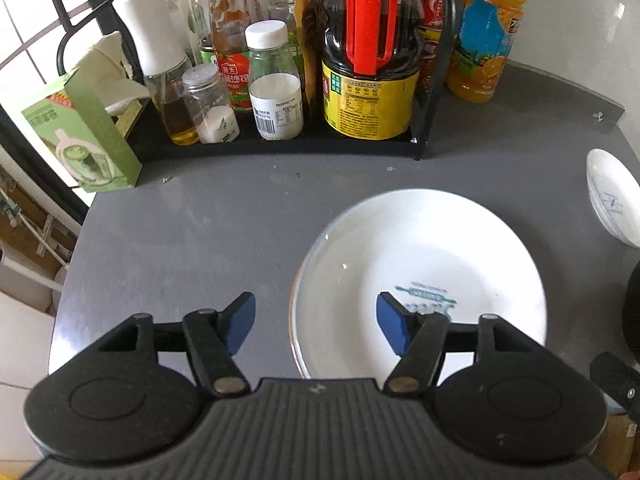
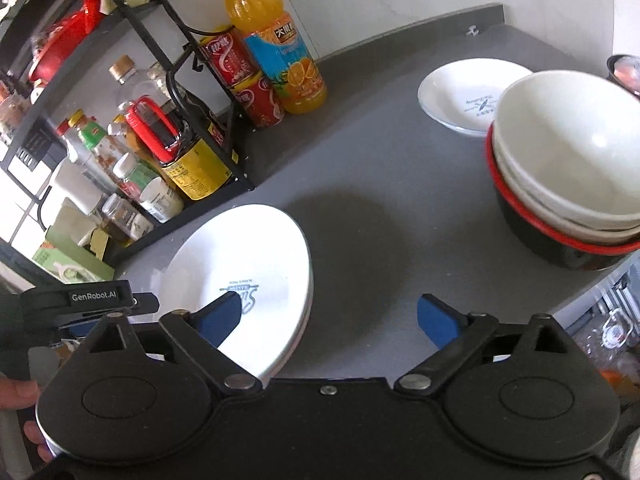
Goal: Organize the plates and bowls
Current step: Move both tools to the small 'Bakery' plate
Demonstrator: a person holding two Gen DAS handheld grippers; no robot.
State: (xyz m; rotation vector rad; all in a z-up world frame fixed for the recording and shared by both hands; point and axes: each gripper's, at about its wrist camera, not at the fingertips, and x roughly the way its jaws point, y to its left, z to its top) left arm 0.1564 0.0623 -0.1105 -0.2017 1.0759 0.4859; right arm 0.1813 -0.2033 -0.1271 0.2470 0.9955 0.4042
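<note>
Both claws, left claw (image 1: 316,322) and right claw (image 2: 326,318), are being held wide and empty above the stacked plates (image 1: 424,272). Nothing is being gripped, likely because this stack is judged settled near the tabletop (image 1: 180,240) front edge.

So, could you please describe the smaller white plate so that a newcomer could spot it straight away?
Start at the tall orange juice bottle by the wall and look right along the grey counter. The smaller white plate lies there alone, behind the stacked bowls; unlike the big plates near the rack, it is single.

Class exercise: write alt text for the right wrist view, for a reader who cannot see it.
An open right gripper hovers over a grey counter, holding nothing, above a stack of white plates. To the right sit nested bowls and a small white dish; a bottle rack stands left.
</note>
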